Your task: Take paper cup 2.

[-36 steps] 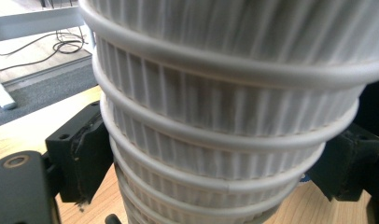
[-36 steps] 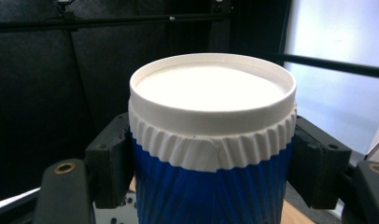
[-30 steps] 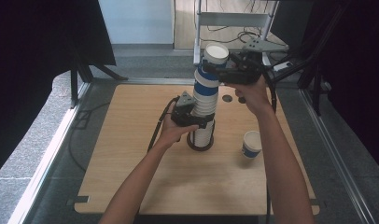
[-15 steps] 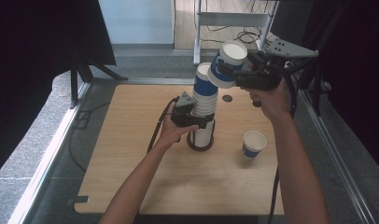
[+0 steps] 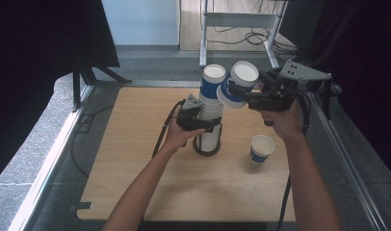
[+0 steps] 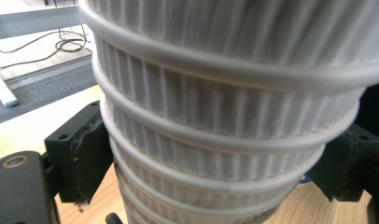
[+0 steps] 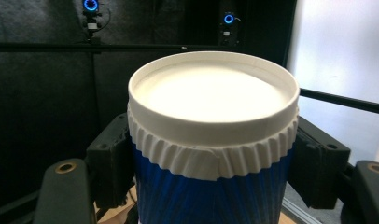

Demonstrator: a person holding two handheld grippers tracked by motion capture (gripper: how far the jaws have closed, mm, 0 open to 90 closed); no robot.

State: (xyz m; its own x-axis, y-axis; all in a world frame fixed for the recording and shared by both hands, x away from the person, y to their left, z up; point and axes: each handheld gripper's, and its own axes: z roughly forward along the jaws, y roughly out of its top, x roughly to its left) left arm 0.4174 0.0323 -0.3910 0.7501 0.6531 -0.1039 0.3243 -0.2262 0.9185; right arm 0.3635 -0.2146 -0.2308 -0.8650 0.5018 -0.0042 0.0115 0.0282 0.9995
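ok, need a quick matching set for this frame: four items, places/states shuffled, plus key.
1. cup stack
2. tilted cup
3. lone cup
4. table

A. stands by itself on the wood, rim up
B. clamped in the right gripper, in the air, bottom showing
C. gripped at its middle by the left gripper
D. light wood top

Pairs: 1-C, 2-B, 3-A, 4-D

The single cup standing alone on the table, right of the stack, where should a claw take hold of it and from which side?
Grip the lone cup across its blue side wall just under the white rim, coming in level from its right, the open side away from the cup stack. It stands upright, mouth up, and narrows downward, so the rolled rim probably stops slipping.
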